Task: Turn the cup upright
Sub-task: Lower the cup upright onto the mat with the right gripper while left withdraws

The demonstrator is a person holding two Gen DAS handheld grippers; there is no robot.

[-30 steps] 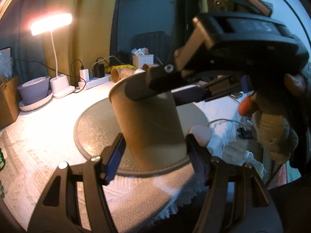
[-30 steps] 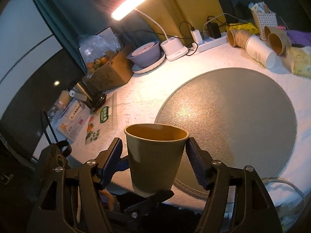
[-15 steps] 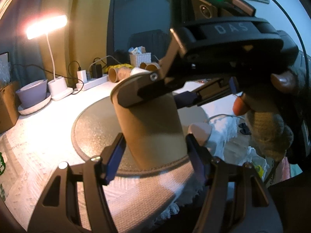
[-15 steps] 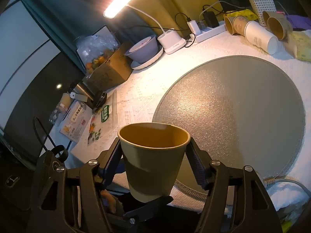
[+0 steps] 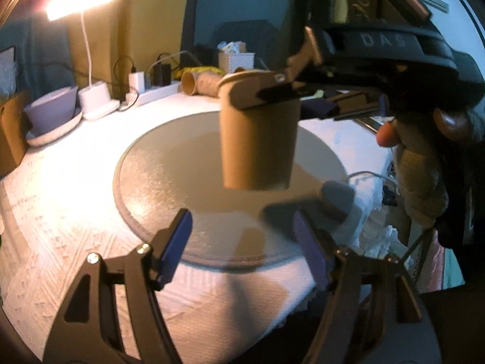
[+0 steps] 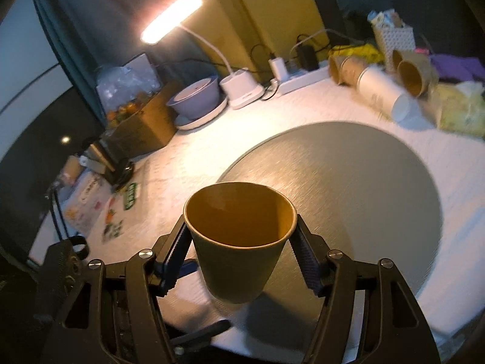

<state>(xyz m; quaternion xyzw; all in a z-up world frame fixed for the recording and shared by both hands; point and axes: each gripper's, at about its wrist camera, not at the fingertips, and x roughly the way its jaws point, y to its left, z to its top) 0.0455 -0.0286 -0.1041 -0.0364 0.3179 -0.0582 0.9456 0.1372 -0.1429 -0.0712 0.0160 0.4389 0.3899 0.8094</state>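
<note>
Paper cup (image 6: 239, 239) held upright, mouth up, clear of the round grey mat (image 6: 357, 188) and above the mat's near edge. The right gripper (image 6: 241, 257) is clamped on the cup, its ribbed pads (image 6: 306, 257) pressing the wall just below the rim on either side. In the left wrist view the same cup (image 5: 257, 139) hangs above the mat (image 5: 169, 182), with the right gripper (image 5: 274, 97) reaching in from the side at rim height. The left gripper (image 5: 242, 245) is released, its fingers spread wide and holding nothing, below and in front of the cup, apart from it. Behind the mat: a lit desk lamp (image 6: 172, 15), a purple bowl (image 6: 197, 94) on a plate, a white power strip (image 6: 300, 80), and several paper cups (image 6: 382, 94) lying on their sides. The mat rests on a white textured cloth (image 5: 60, 218).
</note>
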